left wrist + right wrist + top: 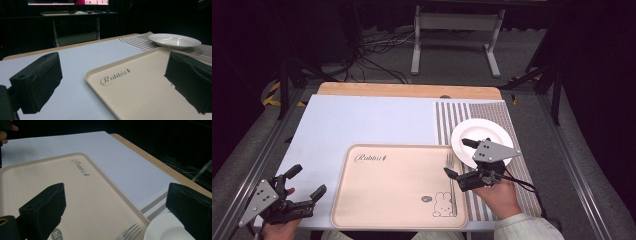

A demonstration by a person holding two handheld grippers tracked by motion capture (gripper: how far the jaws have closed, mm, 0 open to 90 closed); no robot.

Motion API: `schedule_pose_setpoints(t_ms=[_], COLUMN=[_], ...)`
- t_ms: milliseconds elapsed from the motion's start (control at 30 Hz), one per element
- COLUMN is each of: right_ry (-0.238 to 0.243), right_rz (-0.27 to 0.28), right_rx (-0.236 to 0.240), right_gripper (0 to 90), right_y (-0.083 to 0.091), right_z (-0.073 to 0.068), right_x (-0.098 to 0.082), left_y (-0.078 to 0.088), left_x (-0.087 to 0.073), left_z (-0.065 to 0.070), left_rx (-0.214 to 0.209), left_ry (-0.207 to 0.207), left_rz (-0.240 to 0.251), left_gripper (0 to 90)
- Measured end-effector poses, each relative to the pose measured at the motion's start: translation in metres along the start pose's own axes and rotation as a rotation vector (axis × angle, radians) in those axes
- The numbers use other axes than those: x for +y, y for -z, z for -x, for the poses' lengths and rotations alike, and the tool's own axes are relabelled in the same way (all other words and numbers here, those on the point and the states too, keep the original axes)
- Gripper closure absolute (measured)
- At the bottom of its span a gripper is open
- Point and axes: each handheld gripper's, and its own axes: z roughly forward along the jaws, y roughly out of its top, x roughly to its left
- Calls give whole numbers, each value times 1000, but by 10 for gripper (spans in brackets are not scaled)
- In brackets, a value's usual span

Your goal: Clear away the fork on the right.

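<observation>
From above, your right claw [458, 160] is spread with nothing between its jaws, over the right edge of the beige tray [382, 190]. The fork [451, 185] lies on the tray's right side, just beside that claw, and the white plate [477, 131] sits on the striped mat [452, 117]. Your left claw [307, 182] is spread at the surface's [362, 120] near left corner.

Your left claw view has the tray [140, 87] between wide jaws.

Your right claw view has the fork's tines [130, 231] low between open jaws, beside the plate [165, 230].

Tray [387, 185]: smooth matt beige plastic. Plate [484, 131]: glossy white glaze; fork [452, 187]: bright metal. Mat [452, 120]: striped woven cloth; counter [409, 90] edge: wood.
</observation>
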Motion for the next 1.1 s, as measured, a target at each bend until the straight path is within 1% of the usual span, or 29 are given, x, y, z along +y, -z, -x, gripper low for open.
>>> schedule_pose_setpoints(t_ms=[133, 167, 233, 300, 467, 567, 733, 800, 867, 900, 967, 1000, 1033, 1100], right_ry=[0, 2, 2, 2, 31, 23, 16, 11, 3, 1, -26, -48, -58, -48], right_rz=[23, 19, 44, 53, 44, 34, 15, 13, 17, 29, 82, 88, 87, 99], right_rx=[-28, -36, -46, -59, -97, -108, -146, -152, -173, -182, -182, -183, -186, -196], right_gripper=[26, 23, 26, 28, 27, 24, 19, 18, 13, 16, 21, 18, 18, 20], right_y=[10, 13, 19, 25, 36, 41, 47, 49, 52, 54, 58, 60, 62, 64], right_z=[2, 3, 3, 5, 4, 3, 3, 3, 3, 3, 4, 6, 6, 5], right_x=[-5, -7, -11, -15, -20, -22, -29, -31, -33, -36, -43, -47, -50, -56], left_y=[2, 2, 3, 3, 2, 2, 2, 2, 2, 2, 2, 2, 2, 1], left_x=[0, 0, 0, 0, 0, 0, 0, 0, 0, 0, 0, 0, 0, 0], left_z=[0, 0, 0, 0, 0, 0, 0, 0, 0, 0, 0, 0, 0, 0], left_rx=[5, 8, 12, 14, 9, 12, 10, 10, 11, 11, 11, 11, 12, 10], left_ry=[-2, -2, 2, 2, -2, 1, -1, -1, -2, -1, -1, -2, -4, -1], left_rz=[-6, -5, -1, -3, -4, -4, -3, -3, -2, -2, 0, 0, 0, 1], left_gripper=[15, 15, 15, 15, 15, 15, 15, 15, 15, 15, 15, 15, 15, 14])
